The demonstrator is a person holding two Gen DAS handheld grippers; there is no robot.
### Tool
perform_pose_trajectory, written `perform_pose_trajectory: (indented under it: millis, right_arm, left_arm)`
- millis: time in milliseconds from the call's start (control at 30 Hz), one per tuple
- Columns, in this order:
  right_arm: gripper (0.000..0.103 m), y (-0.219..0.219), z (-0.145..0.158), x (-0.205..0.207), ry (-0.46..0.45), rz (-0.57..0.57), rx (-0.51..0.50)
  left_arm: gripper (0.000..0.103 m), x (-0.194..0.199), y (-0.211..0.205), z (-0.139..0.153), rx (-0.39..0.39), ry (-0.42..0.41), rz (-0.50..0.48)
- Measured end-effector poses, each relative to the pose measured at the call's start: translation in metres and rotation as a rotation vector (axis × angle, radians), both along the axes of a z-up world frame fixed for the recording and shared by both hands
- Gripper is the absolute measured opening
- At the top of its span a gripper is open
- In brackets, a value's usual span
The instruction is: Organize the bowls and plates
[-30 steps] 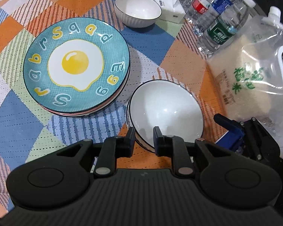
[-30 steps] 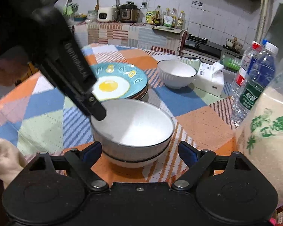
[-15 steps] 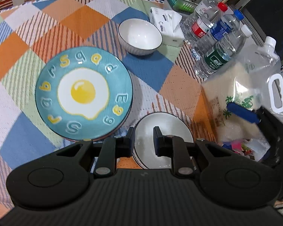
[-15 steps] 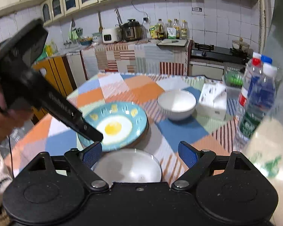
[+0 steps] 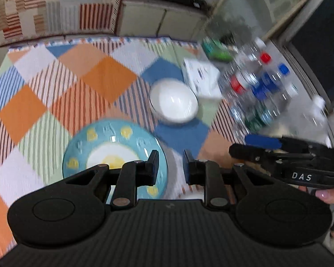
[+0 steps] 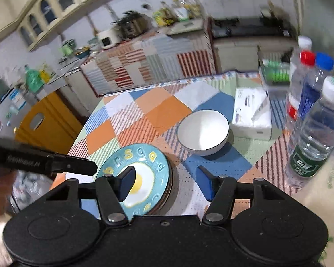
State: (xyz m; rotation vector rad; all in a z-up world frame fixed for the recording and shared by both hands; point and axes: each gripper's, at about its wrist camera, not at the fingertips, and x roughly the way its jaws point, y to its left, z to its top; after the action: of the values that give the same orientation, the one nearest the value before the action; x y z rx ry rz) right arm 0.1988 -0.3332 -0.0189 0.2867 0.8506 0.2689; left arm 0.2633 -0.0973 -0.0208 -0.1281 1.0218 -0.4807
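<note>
At the right edge of your right wrist view stand three clear water bottles (image 6: 311, 120), close together, capped red, blue and white. Just left of them you see a white tissue box (image 6: 252, 113) lying on the patchwork tablecloth (image 6: 149, 111), and behind it, toward the upper right, a container with something green (image 6: 275, 74) inside. In the upper centre a striped cloth (image 6: 149, 60) covers the counter; a yellow chair (image 6: 44, 124) sits at left.

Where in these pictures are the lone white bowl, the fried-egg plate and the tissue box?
lone white bowl (image 6: 203, 131): right wrist view, inside of the bowl.
fried-egg plate (image 6: 154, 169): right wrist view, teal rim by the letters.
tissue box (image 6: 251, 113): right wrist view, white top face.
</note>
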Motion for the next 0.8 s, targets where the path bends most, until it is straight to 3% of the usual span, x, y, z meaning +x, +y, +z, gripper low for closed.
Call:
perform_pose_trajectory:
  millis: [233, 467, 600, 800]
  right_arm:
    - [0.062, -0.012, -0.045, 0.07, 0.138, -0.137, 0.061]
    - [0.055, -0.024, -0.103, 0.113, 0.151, -0.29, 0.112]
    - [0.055, -0.032, -0.129, 0.123, 0.157, -0.36, 0.159]
    - [0.05, -0.027, -0.142, 0.129, 0.094, -0.355, 0.069]
  left_arm:
    - [0.022, 0.055, -0.009, -0.043, -0.055, -0.05, 0.087]
    - [0.022, 0.1, -0.033, -0.094, -0.069, 0.0, 0.18]
    - [0.024, 0.11, -0.055, -0.11, -0.028, -0.009, 0.183]
    - [0.026, 0.116, -0.078, -0.128, 0.049, 0.005, 0.183]
